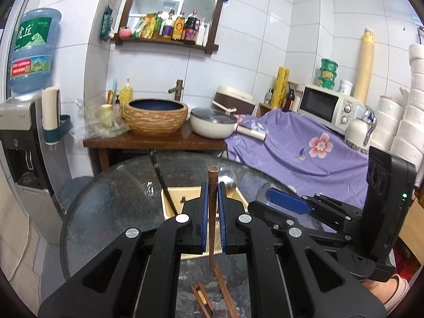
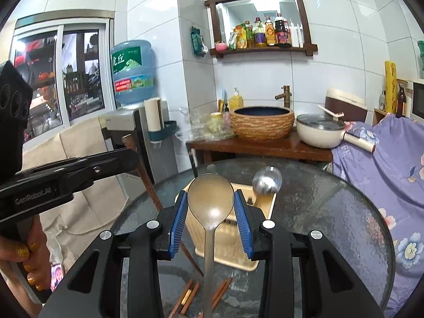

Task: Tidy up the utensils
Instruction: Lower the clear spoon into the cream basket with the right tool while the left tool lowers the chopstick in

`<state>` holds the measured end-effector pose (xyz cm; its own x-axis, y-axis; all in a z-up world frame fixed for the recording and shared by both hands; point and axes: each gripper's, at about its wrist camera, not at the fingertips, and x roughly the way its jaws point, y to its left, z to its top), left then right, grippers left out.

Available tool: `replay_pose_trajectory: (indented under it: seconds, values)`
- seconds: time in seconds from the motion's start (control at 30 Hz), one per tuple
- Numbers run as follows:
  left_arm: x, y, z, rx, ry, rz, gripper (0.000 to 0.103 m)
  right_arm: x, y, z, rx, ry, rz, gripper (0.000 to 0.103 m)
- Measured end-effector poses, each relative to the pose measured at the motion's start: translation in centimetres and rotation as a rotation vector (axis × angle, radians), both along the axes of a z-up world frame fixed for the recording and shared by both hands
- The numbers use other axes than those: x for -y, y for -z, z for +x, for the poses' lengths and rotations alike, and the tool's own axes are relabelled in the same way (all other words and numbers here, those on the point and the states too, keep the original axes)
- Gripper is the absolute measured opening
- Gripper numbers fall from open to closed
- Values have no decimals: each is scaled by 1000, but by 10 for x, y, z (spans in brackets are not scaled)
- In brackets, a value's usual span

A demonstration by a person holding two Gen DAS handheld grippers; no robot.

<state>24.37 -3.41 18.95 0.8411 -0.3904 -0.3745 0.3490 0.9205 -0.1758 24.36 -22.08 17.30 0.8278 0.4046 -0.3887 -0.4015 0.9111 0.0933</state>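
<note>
My left gripper (image 1: 212, 185) is shut on a brown wooden chopstick (image 1: 212, 212), which stands almost upright between the blue pads above the table. My right gripper (image 2: 211, 198) is shut on the bowl of a metal spoon (image 2: 210, 198), whose handle hangs down toward me. Both are raised over a beige utensil basket (image 2: 261, 206) on the round glass table (image 2: 331, 212). A steel ladle (image 2: 266, 180) leans out of the basket's far end. Several loose chopsticks (image 1: 224, 288) lie on the glass below the grippers. The right gripper also shows in the left wrist view (image 1: 281, 198).
Beyond the table stands a wooden counter (image 1: 153, 140) with a woven basin, a white pan and bottles. A water dispenser (image 1: 23, 132) is at the left, a purple flowered cloth (image 1: 304, 153) and a microwave at the right. A hand (image 2: 23, 259) holds the left gripper's handle.
</note>
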Motion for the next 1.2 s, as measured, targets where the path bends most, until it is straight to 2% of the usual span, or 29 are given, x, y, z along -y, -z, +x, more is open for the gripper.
replay_pose_trajectory:
  seconds: [0.33, 0.5, 0.67, 0.87, 1.2]
  values:
    - [-1, -66, 11, 64, 53, -42, 7, -1, -41, 30, 11, 5, 44, 35]
    - [-2, -102, 27, 115, 2, -31, 7, 2, -62, 51, 69, 42, 62, 35]
    - [-5, -118, 49, 157, -69, -26, 7, 1, -63, 78, 107, 77, 77, 35]
    - [-9, -99, 83, 138, -135, -32, 7, -5, -43, 93, 182, 124, 29, 35]
    - [-8, -36, 102, 40, -139, -24, 7, 1, 5, 94, 132, 150, -13, 35]
